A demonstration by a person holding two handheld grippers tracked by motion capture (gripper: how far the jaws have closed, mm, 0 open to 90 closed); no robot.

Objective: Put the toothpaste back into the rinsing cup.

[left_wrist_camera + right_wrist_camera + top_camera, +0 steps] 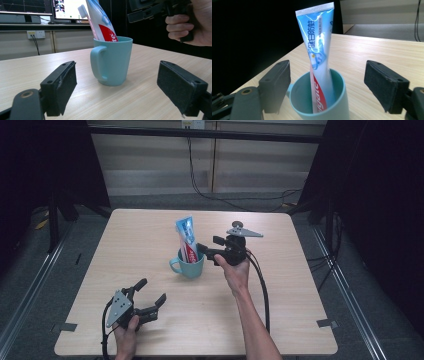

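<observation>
A light teal mug (189, 265) stands upright near the middle of the wooden table (280, 320), its handle to the left. A blue, white and red toothpaste tube (186, 240) stands in it, cap end down, and leans against the rim. A white toothbrush head (82, 11) rises behind the tube. My right gripper (210, 246) hovers just right of the mug at tube height, open; in the right gripper view its jaws (327, 75) flank the tube (318, 50) without touching it. My left gripper (151, 291) rests open near the front left, aimed at the mug (112, 62).
Bare tabletop surrounds the mug on all sides. Cables trail from both grippers toward the front edge. Dark curtains and metal stands flank the table; monitors (37, 7) and a wall socket sit beyond the far side.
</observation>
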